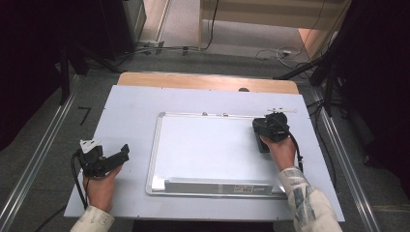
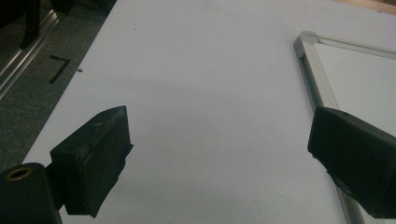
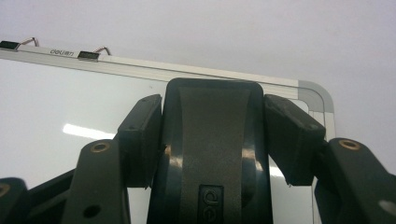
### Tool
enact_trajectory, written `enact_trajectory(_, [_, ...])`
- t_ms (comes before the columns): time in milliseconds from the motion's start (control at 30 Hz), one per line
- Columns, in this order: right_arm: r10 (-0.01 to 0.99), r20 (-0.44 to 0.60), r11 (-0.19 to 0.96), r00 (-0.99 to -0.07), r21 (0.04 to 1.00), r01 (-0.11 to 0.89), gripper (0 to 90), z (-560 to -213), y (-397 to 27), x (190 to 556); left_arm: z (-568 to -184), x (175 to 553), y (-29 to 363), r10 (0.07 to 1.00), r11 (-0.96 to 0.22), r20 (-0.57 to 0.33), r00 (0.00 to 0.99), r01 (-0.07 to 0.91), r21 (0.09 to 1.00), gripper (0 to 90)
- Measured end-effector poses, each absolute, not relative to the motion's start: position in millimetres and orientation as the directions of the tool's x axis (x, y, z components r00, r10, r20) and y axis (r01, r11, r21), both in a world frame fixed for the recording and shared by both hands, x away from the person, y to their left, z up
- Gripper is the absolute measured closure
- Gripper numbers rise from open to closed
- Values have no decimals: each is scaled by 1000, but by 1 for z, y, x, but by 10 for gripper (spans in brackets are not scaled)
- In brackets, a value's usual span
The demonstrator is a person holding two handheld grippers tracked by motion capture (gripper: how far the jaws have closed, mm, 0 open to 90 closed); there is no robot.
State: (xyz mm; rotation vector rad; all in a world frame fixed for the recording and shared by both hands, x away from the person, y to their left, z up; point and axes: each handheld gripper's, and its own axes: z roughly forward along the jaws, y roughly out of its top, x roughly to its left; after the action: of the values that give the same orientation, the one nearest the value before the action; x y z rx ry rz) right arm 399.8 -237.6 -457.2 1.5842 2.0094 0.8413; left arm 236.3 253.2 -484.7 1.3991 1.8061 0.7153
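Eraser point(image 3: 212, 154): black, clamped between right gripper point(image 1: 270, 126) jaws, long axis along them, resting on whiteboard point(image 1: 208, 145) near its far right corner (surface looks clean). Left gripper point(image 1: 104, 162) jaws wide apart, idle on table point(image 1: 130, 104), well left.

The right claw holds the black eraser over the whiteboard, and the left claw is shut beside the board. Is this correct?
Not fully. The left claw is open: the left gripper view shows its jaws wide apart over the bare table. The rest holds: the right claw grips the eraser over the whiteboard.
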Motion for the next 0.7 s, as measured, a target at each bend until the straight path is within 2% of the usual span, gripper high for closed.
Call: enact_trajectory(700, [968,40,150,-247,696,702,387,-457,-239,394,-485,237,252,968,253,-210,-140,562,788,63])
